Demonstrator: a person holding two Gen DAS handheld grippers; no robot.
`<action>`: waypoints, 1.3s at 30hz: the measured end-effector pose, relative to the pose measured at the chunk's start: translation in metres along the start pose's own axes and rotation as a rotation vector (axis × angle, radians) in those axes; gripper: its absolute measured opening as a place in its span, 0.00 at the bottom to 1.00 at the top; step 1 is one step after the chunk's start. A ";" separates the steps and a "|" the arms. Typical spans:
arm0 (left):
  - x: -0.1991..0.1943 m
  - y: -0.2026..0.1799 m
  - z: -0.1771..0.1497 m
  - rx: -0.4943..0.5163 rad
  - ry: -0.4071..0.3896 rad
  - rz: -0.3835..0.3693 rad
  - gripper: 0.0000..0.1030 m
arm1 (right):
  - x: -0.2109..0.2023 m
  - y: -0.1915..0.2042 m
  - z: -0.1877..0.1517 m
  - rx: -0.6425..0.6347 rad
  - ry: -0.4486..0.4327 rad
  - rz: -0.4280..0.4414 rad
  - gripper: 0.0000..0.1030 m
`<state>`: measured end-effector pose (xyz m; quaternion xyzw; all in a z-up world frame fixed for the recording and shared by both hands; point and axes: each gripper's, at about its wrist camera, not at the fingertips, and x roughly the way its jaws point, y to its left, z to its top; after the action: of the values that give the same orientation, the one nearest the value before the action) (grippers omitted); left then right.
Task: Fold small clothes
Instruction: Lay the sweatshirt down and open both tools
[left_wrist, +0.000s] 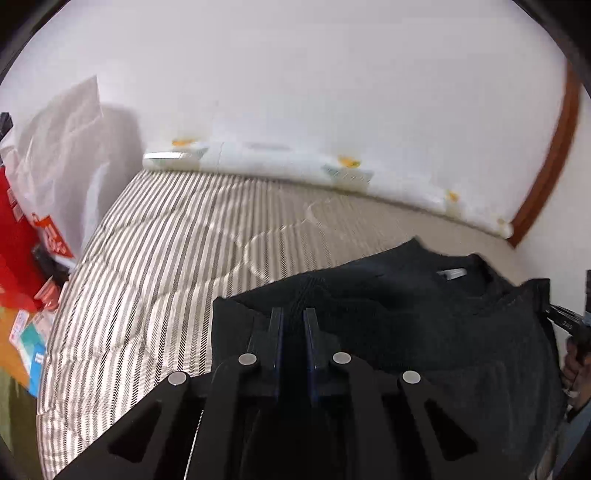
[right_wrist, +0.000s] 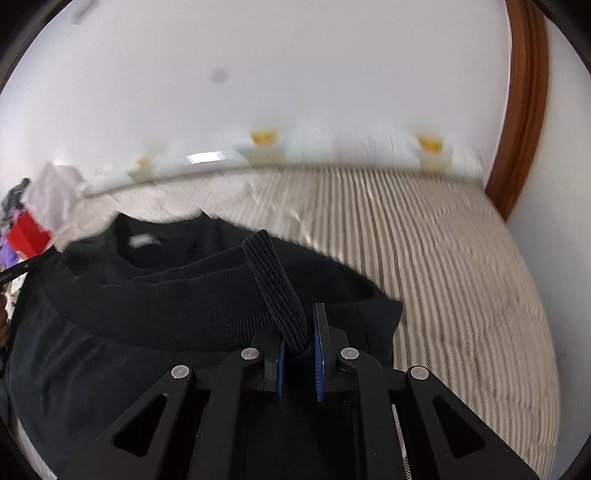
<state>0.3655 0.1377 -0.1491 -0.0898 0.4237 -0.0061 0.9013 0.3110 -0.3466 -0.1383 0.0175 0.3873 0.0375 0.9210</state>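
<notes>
A black knit sweater (left_wrist: 388, 314) is lying on the striped bedcover (left_wrist: 155, 258), its neckline with the pale label (left_wrist: 452, 274) turned toward the far wall and a white patterned roll (left_wrist: 295, 162) along the bed's far edge. Both handheld grippers are working at the near hem. The right gripper (right_wrist: 300, 328) is pinching a ribbed strip of the sweater (right_wrist: 275, 284) — a cuff or a fold of the hem band, hard to say which — and the strip is standing up out of the jaws, which are drawn in against it with only its thickness between the blue pads. The left gripper (left_wrist: 293, 325) is sitting over the sweater's left near corner with its jaws nearly together; black cloth is filling the narrow gap, so it is most likely gripping the hem there, though dark on dark is making the contact itself hard to read. The relation that matters is this: the garment's long axis is running straight away from both sets of jaws, hem near and collar far, with the two grips set apart across its width. Judging by that, the coming move is probably a lift of the hem forward over the body toward the collar, and both hands would need to travel together along that axis — neither is clearly nearer the collar. Red and orange packaging (left_wrist: 22, 236) is crowding the bed's left side, well apart from the sweater.
</notes>
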 end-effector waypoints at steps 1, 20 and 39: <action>0.003 -0.003 0.001 0.003 0.008 0.009 0.10 | 0.007 -0.002 0.000 0.014 0.027 -0.001 0.11; -0.007 -0.021 -0.016 0.089 0.087 0.063 0.33 | -0.039 -0.014 -0.036 0.063 0.043 -0.200 0.35; -0.107 0.007 -0.121 0.062 0.043 0.087 0.51 | -0.109 0.096 -0.084 0.023 0.016 -0.169 0.42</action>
<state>0.2035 0.1349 -0.1442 -0.0433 0.4462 0.0182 0.8937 0.1696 -0.2591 -0.1139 -0.0050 0.3951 -0.0448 0.9175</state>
